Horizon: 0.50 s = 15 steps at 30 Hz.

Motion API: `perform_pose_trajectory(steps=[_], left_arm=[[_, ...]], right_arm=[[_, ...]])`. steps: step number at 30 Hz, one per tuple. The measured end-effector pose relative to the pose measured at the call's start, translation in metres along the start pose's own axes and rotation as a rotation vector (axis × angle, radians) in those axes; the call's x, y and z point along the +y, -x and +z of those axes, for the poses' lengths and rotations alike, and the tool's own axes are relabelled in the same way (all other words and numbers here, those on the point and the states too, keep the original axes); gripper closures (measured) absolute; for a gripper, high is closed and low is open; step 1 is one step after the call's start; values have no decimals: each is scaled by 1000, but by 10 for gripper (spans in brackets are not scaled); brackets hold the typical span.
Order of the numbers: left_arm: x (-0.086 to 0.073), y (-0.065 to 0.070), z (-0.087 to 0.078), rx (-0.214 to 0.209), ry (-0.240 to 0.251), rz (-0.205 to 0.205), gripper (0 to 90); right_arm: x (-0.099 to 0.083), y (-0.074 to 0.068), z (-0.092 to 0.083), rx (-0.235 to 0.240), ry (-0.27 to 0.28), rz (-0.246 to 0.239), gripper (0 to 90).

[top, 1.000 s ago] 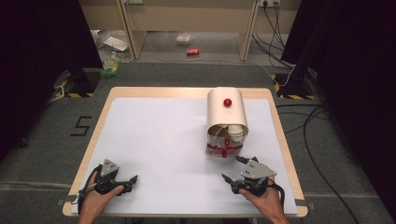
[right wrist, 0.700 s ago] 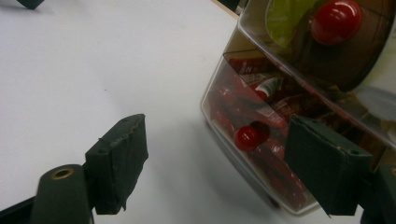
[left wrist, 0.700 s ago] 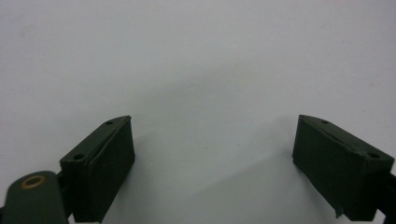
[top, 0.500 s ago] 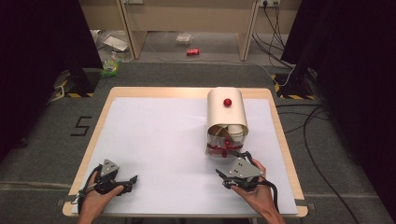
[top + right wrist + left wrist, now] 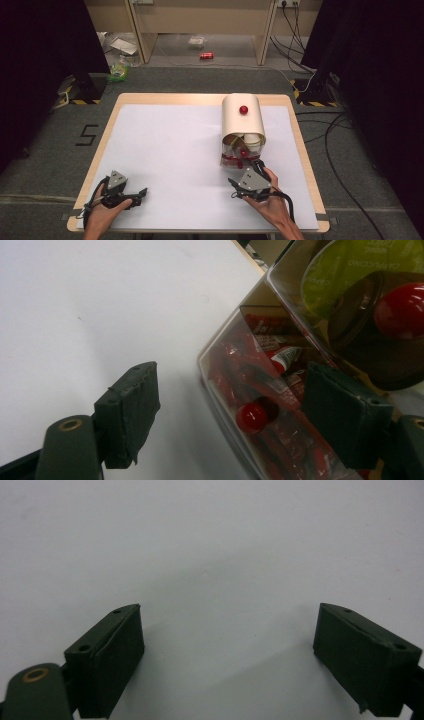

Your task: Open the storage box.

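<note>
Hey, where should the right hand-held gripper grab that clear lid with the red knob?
Probably the small red knob on the clear lid, approached from the table's near side with open jaws straddling it. The right hand-held gripper already faces it, and the lid's flat face offers nothing else to pinch.

Place: I'm looking at a lab or test room.
Evidence: grey carpet around the table (image 5: pixel 165 102); black curtains beside it; cables (image 5: pixel 345 150) right of it; striped tape (image 5: pixel 80 101) at its left.

White table top (image 5: pixel 175 145) with light-wood rim. Cream bin (image 5: pixel 243 120) with red knob (image 5: pixel 243 109); clear lid (image 5: pixel 250 405) beside it, red knob (image 5: pixel 251 417). Black gripper pads (image 5: pixel 112 655).
</note>
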State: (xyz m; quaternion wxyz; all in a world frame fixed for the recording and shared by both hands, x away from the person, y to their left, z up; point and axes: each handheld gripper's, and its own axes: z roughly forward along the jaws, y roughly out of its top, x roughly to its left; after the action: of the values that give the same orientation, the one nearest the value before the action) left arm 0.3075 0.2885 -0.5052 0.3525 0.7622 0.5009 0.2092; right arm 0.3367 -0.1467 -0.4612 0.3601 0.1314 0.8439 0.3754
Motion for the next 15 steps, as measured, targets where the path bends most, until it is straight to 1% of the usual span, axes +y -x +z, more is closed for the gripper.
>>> perform_pose_trajectory(steps=[5, 7, 8, 12, 15], left_arm=[[0, 0, 0, 0, 0, 0, 121], [0, 0, 0, 0, 0, 0, 120], [0, 0, 0, 0, 0, 0, 121], [0, 0, 0, 0, 0, 0, 120], [0, 0, 0, 0, 0, 0, 120]], right_arm=[[1, -2, 6, -8, -9, -52, 238], [1, -3, 8, -7, -16, -58, 234], [1, -2, 8, -12, -16, -76, 240], [0, -3, 10, 1, -18, -70, 219], [1, -2, 9, 7, -17, -58, 233]])
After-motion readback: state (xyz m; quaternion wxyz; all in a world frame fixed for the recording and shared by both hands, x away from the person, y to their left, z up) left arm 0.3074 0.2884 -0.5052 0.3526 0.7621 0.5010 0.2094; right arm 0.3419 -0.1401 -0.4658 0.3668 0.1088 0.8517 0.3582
